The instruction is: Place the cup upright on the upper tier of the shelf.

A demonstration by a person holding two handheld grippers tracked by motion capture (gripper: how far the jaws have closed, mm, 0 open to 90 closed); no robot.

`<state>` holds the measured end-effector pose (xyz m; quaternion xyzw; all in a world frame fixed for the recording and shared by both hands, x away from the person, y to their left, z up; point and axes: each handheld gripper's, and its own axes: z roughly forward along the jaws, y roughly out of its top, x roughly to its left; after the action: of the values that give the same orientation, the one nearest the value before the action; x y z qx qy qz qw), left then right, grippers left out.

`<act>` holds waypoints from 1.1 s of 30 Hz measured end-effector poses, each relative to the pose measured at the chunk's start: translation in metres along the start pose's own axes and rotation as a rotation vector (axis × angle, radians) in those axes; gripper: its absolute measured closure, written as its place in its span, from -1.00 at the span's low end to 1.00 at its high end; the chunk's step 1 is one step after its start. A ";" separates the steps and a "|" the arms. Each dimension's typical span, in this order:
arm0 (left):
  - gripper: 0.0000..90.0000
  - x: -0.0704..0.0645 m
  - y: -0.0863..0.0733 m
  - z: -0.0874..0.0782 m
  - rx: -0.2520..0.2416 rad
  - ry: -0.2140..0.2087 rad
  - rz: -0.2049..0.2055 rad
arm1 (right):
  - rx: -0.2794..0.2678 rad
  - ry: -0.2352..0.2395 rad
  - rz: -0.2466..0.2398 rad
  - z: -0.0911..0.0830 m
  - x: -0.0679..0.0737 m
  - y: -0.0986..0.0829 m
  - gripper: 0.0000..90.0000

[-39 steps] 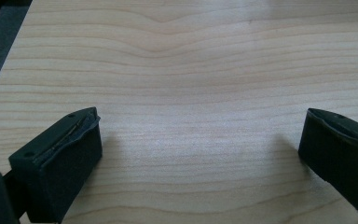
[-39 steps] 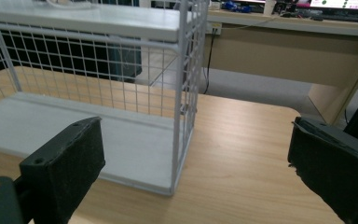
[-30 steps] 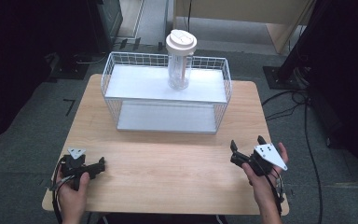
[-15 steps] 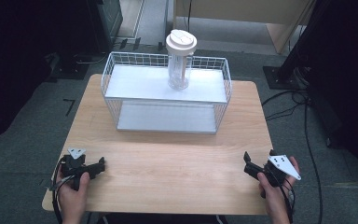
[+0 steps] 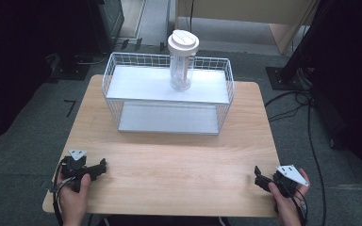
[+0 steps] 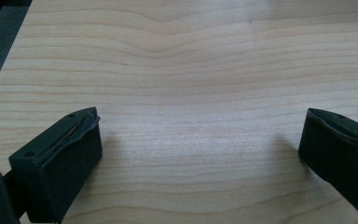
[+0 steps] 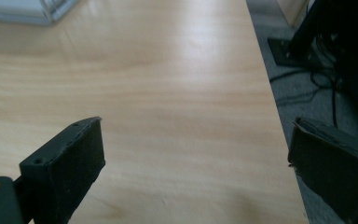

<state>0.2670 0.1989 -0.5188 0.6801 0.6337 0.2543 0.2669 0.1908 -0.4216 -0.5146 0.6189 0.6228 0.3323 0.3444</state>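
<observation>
High view, tumbler: a clear tumbler [image 5: 181, 66] with a white lid [image 5: 183, 41] stands upright on the upper shelf of the white wire rack [image 5: 118, 101], toward the back edge and a little right of the shelf's middle; nothing touches it; both grippers are well apart from it, at the near edge of the table
Rack: it sits on the far half of the wooden table [image 5: 179, 155]; two white shelves, one above the other, inside a wire mesh surround; the lower shelf carries nothing that can be seen
Left gripper: the left gripper [image 5: 102, 165] lies low at the near left corner of the table, held in the person's left hand [image 5: 73, 197]; its grey three-cornered plate faces up; its jaws point to the right across the tabletop
Left gripper view: the left gripper [image 6: 200, 140] has its two black jaws set wide apart; bare wood grain lies between them; nothing is gripped
Right gripper: the right gripper [image 5: 258, 173] is at the near right corner, held in the right hand [image 5: 287, 205]; its jaws point left and a little away from the person
Right gripper view: the right gripper [image 7: 196, 163] has jaws spread wide with nothing between them; the table's right edge runs past the right jaw, with grey floor and dark cables beyond; a corner of the rack's lower shelf [image 7: 23, 11] shows at the top left
</observation>
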 end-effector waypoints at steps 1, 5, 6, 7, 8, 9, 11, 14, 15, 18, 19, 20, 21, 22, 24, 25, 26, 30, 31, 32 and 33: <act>-1.00 0.000 0.000 0.000 -0.001 0.000 0.000 | 0.022 -0.008 -0.005 0.001 -0.002 -0.002 -0.92; -1.00 0.000 0.000 0.000 0.000 0.000 0.000 | 0.090 -0.004 -0.001 0.005 -0.006 -0.007 -0.91; -1.00 0.000 0.000 0.000 -0.001 0.000 0.000 | 0.094 0.005 0.005 0.005 -0.006 -0.007 -0.91; -1.00 0.000 0.000 0.000 0.000 0.000 0.000 | 0.105 0.008 0.007 0.005 -0.006 -0.007 -0.91; -1.00 0.000 0.000 0.000 0.000 0.000 0.000 | 0.122 0.012 0.005 0.006 -0.006 -0.007 -0.91; -1.00 0.000 0.000 0.000 0.000 0.000 0.000 | 0.133 0.022 -0.001 0.006 -0.007 -0.008 -0.91; -1.00 0.000 0.000 0.000 0.000 0.000 0.000 | 0.153 0.031 -0.003 0.006 -0.007 -0.008 -0.91; -1.00 0.000 0.000 0.000 -0.001 0.000 0.000 | 0.195 0.055 0.000 0.008 -0.008 -0.009 -0.92; -1.00 0.000 0.000 0.000 -0.001 0.000 0.000 | 0.196 0.056 0.003 0.008 -0.008 -0.009 -0.92; -1.00 0.000 0.000 0.000 -0.001 0.000 0.000 | 0.198 0.061 0.005 0.008 -0.008 -0.009 -0.92; -1.00 0.000 0.000 0.000 0.000 0.000 0.000 | 0.200 0.061 0.005 0.008 -0.008 -0.009 -0.92; -1.00 0.000 0.000 0.000 -0.001 0.000 0.000 | 0.199 0.063 0.001 0.008 -0.008 -0.009 -0.92; -1.00 0.000 0.000 0.000 -0.001 0.001 -0.001 | 0.199 0.064 0.001 0.008 -0.008 -0.009 -0.93; -1.00 0.000 0.000 0.000 0.000 0.000 0.000 | 0.200 0.065 0.001 0.008 -0.008 -0.009 -0.94; -1.00 0.000 0.000 0.000 -0.001 0.000 0.000 | 0.204 0.071 0.000 0.008 -0.008 -0.009 -0.96; -1.00 0.000 0.000 0.000 -0.001 0.000 0.000 | 0.203 0.072 -0.002 0.008 -0.008 -0.009 -0.96; -1.00 0.000 0.000 0.000 -0.001 0.000 0.000 | 0.204 0.072 -0.001 0.008 -0.008 -0.009 -0.96; -1.00 0.000 0.000 0.000 -0.001 0.000 0.000 | 0.203 0.081 -0.008 0.008 -0.008 -0.009 -0.96; -1.00 0.000 0.000 0.000 -0.001 0.000 0.000 | 0.203 0.082 -0.008 0.008 -0.008 -0.009 -0.96; -1.00 0.000 0.000 0.000 -0.001 0.000 0.000 | 0.203 0.082 -0.008 0.008 -0.008 -0.009 -0.96; -1.00 0.000 0.000 0.000 -0.001 0.000 0.000 | 0.202 0.081 -0.011 0.009 -0.008 -0.009 -0.96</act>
<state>0.2670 0.1989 -0.5189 0.6800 0.6336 0.2545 0.2670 0.1932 -0.4297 -0.5265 0.6332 0.6699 0.2906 0.2566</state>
